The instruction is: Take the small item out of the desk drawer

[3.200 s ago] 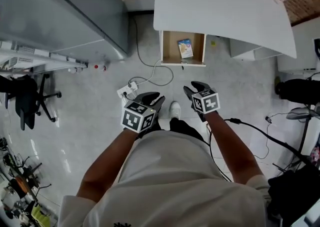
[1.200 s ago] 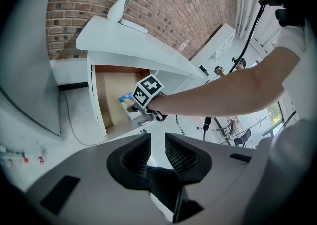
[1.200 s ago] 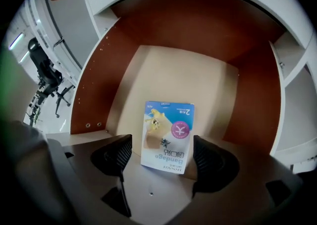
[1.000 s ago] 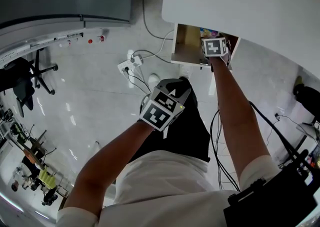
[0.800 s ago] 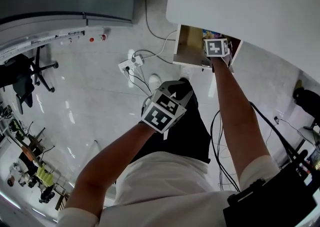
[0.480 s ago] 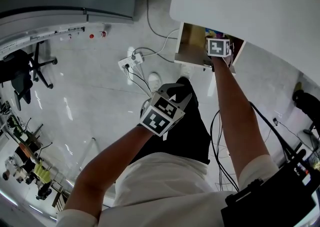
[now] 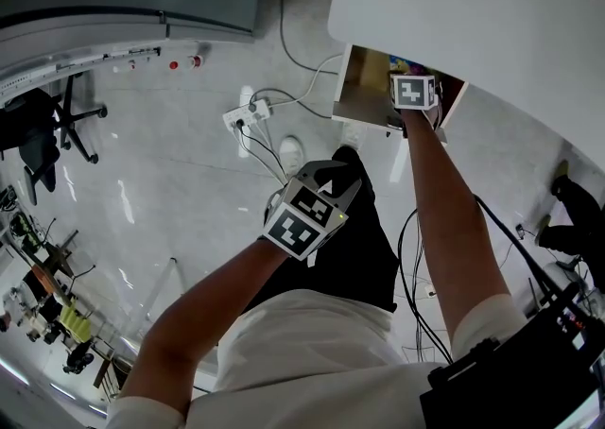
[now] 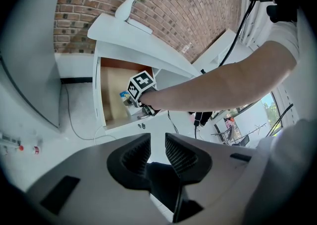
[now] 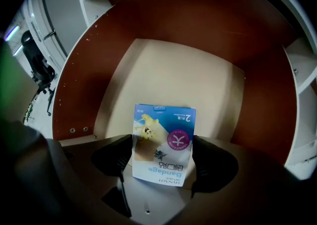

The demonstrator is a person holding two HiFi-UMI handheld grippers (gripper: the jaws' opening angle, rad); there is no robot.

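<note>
Right gripper [image 9: 162,153] inside open desk drawer [image 9: 168,70], jaws clamped on sides of bandage box [image 9: 163,132]. Left gripper [image 8: 157,150] held left, nearer, jaws slightly parted, empty.

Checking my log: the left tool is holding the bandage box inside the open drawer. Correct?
Not the left: the right tool holds the bandage box inside the open drawer. The right gripper view shows the box between its jaws; the left tool is empty, away from the drawer.
</note>
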